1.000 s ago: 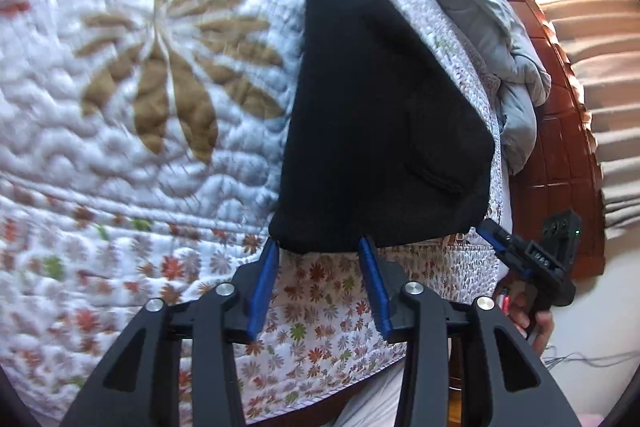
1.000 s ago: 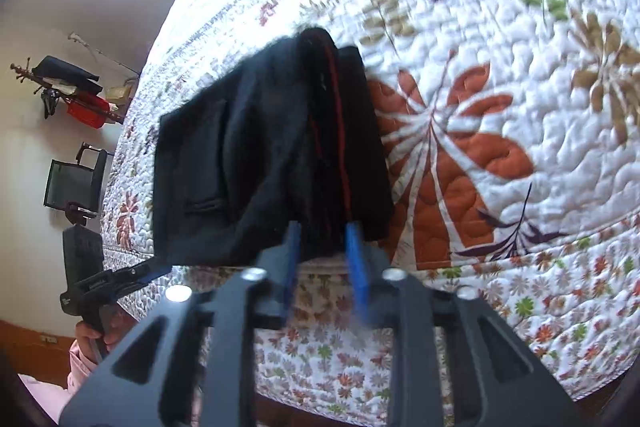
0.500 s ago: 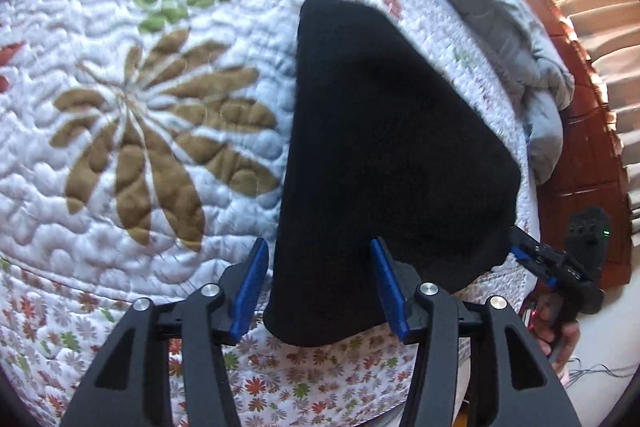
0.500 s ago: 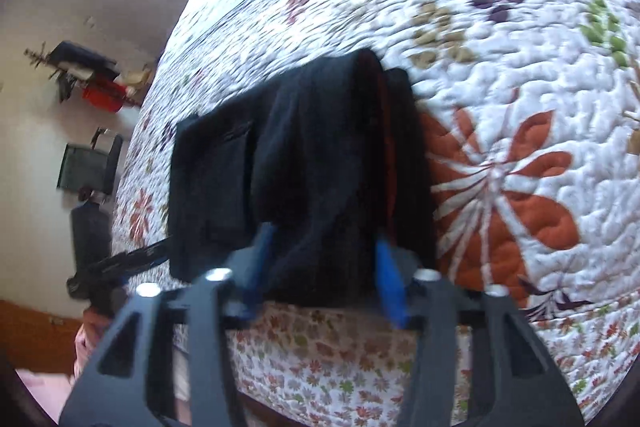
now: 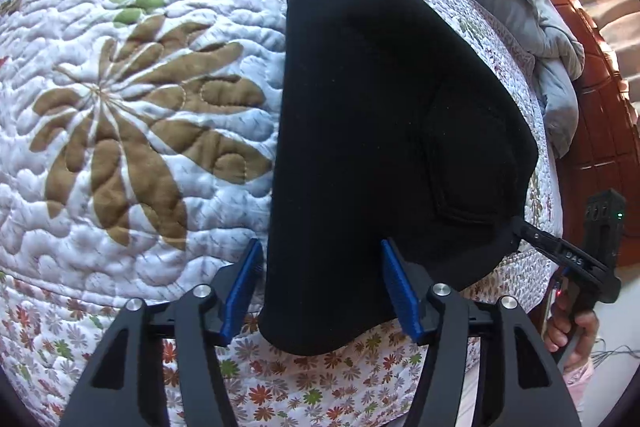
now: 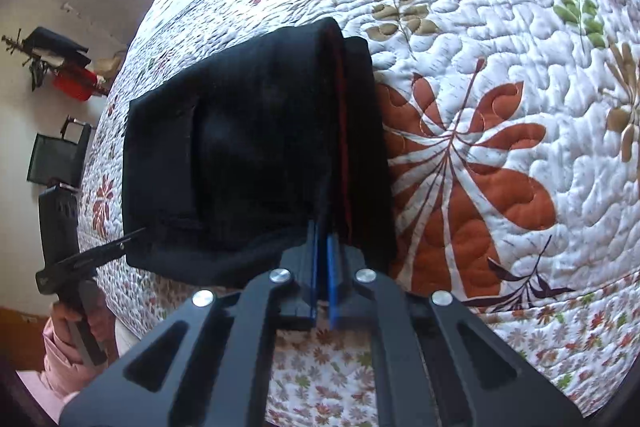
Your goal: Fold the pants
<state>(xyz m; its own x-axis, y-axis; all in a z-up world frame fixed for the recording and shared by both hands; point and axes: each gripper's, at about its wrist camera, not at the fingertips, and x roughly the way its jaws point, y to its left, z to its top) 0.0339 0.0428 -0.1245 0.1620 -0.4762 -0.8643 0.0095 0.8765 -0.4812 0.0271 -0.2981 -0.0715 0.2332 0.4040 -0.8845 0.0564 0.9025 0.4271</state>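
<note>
— Right gripper (image 6: 322,247) had closed since half a second earlier, pinching the pants' (image 6: 256,155) near hem; left gripper (image 5: 320,279) had advanced, jaws apart around the cloth.

— Location?

— Bundle overhung the quilt's (image 5: 120,187) near edge. A thin pinch might let layers slip and unfold.

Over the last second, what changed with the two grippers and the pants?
The right gripper went from jaws spread around the near edge of the pants to closed on it. The left gripper moved forward until its open jaws straddle the pants' near corner; it has not closed. The folded black pants stayed in place on the quilt.
</note>
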